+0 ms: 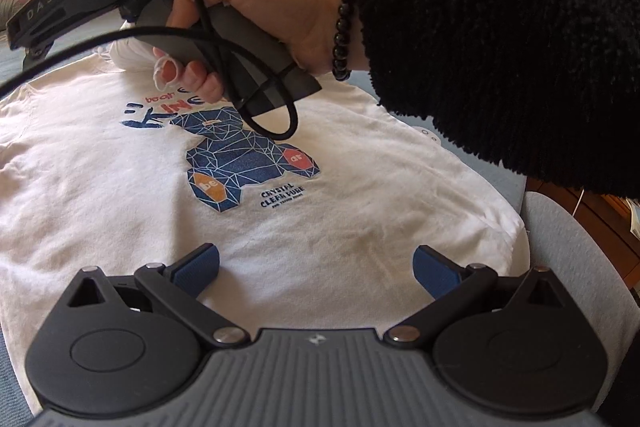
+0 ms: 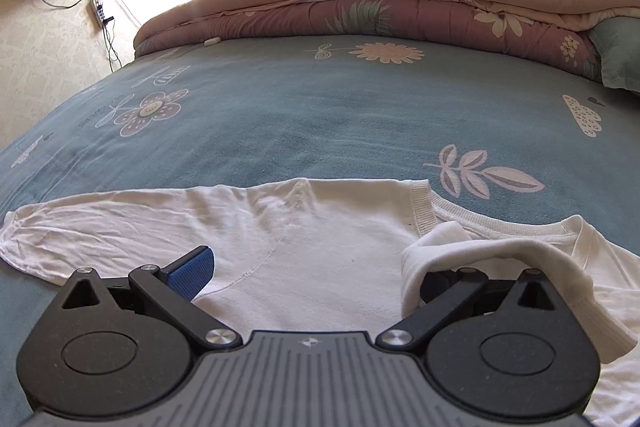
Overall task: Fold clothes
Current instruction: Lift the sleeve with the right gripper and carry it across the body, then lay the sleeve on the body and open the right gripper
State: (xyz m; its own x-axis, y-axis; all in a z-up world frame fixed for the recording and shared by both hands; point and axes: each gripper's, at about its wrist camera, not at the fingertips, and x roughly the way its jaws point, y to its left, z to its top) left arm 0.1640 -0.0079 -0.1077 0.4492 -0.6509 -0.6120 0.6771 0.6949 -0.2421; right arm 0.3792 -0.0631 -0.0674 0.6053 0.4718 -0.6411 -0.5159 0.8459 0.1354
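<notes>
Both claws gape wide over the white T-shirt [image 1: 120, 187] printed "CRYSTAL CLEAR PURE"

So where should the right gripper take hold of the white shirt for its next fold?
A judgement: take the spread sleeve of the white shirt at its cuff end, coming from above. It lies flat and free on the bedsheet, while the other sleeve is already draped over the open right gripper.
</notes>
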